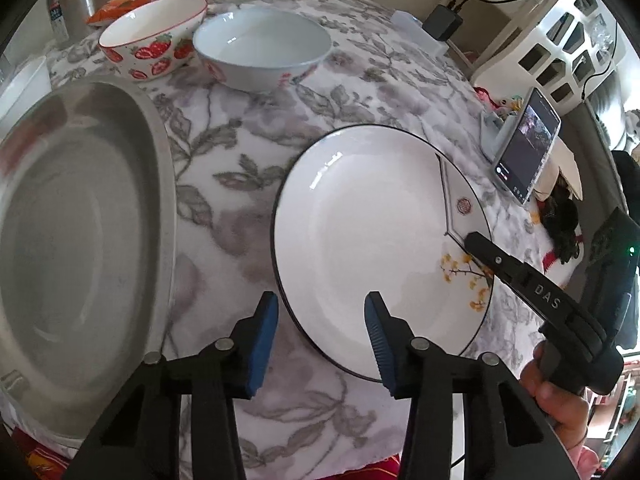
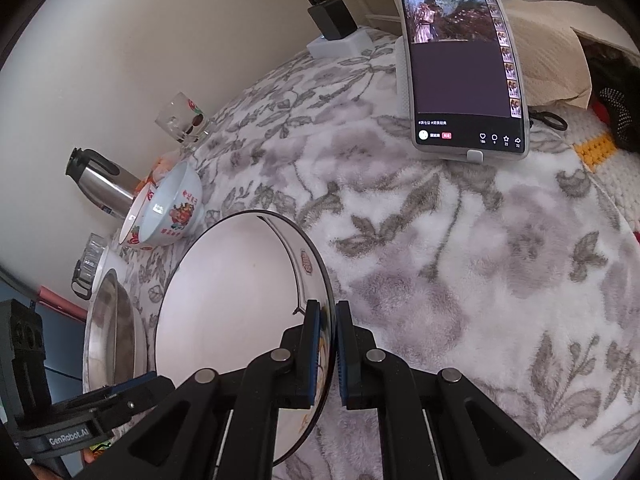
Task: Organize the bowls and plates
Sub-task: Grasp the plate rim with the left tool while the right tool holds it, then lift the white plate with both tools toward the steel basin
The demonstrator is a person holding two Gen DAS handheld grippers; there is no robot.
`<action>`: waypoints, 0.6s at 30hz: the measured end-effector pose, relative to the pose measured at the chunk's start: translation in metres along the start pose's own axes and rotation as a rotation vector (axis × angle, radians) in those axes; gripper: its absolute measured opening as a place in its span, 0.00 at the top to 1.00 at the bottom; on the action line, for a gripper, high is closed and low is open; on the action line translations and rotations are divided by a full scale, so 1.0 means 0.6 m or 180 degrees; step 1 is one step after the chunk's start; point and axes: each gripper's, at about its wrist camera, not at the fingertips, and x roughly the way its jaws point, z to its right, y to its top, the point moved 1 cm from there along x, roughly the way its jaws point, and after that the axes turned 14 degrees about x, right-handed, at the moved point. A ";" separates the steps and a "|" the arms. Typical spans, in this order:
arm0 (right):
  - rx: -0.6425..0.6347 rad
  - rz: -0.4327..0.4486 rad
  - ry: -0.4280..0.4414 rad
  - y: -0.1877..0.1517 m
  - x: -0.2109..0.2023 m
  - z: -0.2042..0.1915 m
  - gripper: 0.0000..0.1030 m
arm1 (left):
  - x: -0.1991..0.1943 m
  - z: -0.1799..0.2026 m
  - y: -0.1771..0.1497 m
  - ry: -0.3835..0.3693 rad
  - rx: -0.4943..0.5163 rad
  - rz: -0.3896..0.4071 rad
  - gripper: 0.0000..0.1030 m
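Right wrist: plate (image 2: 240,300) rim between jaws.

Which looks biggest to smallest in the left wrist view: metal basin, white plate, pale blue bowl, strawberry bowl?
1. Metal basin, though nearest the camera.
2. White plate.
3. Pale blue bowl.
4. Strawberry bowl, farther back, so bowls are unsure.
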 end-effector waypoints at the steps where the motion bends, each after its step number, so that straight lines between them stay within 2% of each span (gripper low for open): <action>1: -0.0007 0.0002 -0.0004 0.000 0.000 0.000 0.92 | 0.003 0.002 0.001 0.0000 0.0013 -0.0009 0.55; 5: -0.0006 -0.0002 0.0005 0.000 0.001 0.002 0.92 | 0.015 0.002 -0.001 -0.0013 0.0011 -0.0078 0.56; 9: 0.0005 -0.0003 0.0009 0.000 0.000 -0.001 0.92 | 0.024 -0.002 0.000 -0.0062 -0.0026 -0.0091 0.65; 18: 0.0013 0.0004 0.0006 0.000 0.001 0.000 0.92 | 0.040 -0.015 0.015 0.0035 -0.0081 -0.0069 0.72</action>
